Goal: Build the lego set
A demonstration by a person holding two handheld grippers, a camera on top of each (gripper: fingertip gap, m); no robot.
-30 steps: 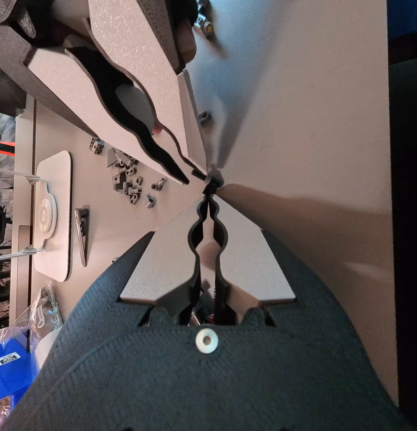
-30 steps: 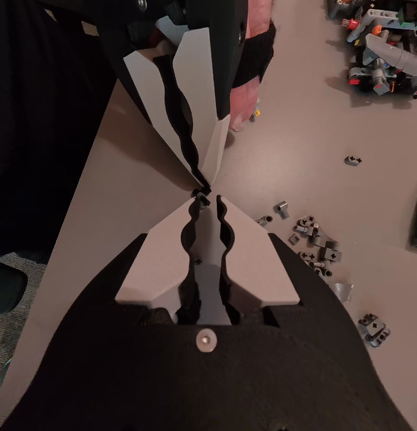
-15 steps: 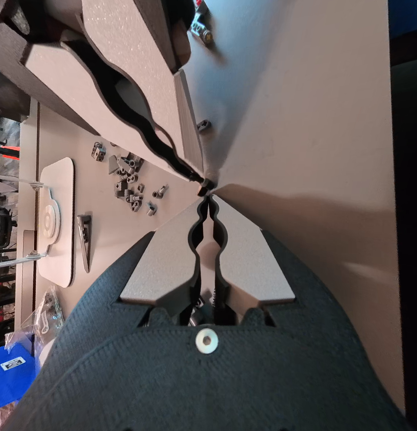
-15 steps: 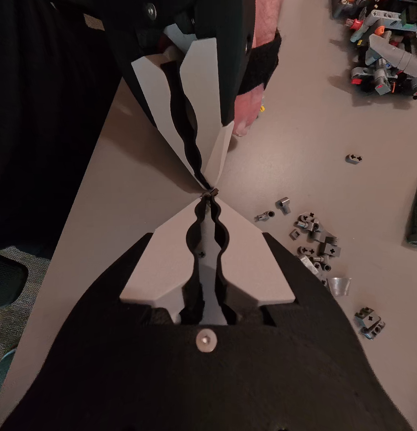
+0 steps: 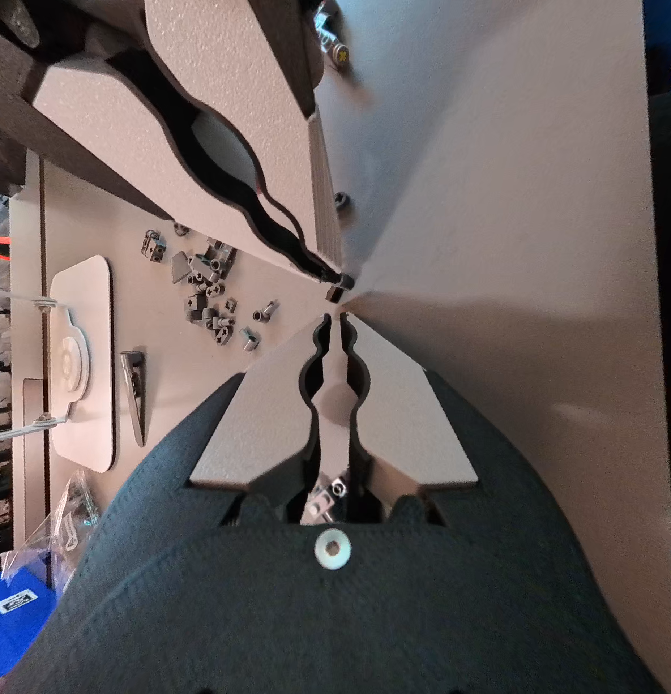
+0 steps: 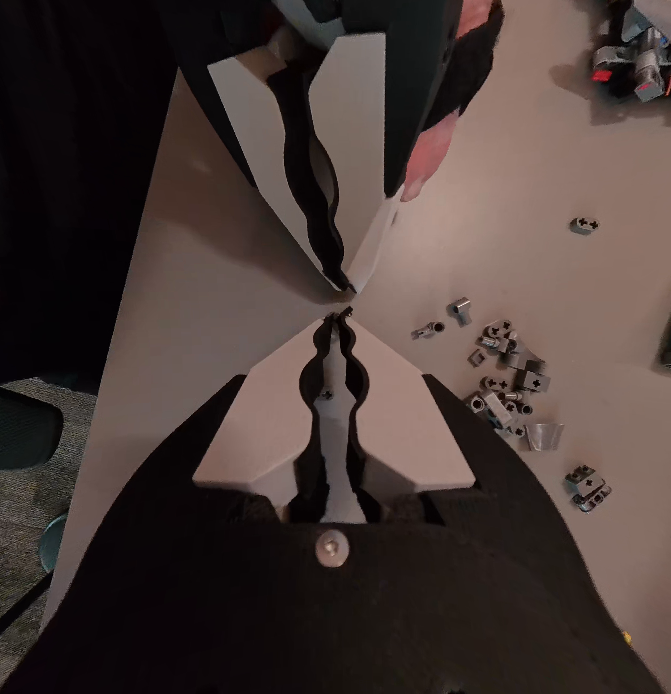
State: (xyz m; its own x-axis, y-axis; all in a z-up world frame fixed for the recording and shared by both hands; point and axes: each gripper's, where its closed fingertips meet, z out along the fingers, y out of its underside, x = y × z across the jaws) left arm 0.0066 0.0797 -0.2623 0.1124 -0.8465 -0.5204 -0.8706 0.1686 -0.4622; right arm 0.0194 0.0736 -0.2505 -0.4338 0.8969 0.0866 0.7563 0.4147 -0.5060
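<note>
Pin (image 5: pixel 339 287), small and dark, pinched in right gripper (image 6: pixel 338 319); left gripper (image 5: pixel 336 318) narrowly parted, bare, tip-to-tip; grey parts (image 6: pixel 510 386) right.

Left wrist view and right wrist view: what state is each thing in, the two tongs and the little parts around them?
Left tongs, almost closed, a thin slit between the tips, nothing in it.
Right tongs, closed on a small dark piece, pinched at the very tips.
Grey plastic parts, loose in a heap on the table.
Grey wedge, lying flat, on its own.
</note>
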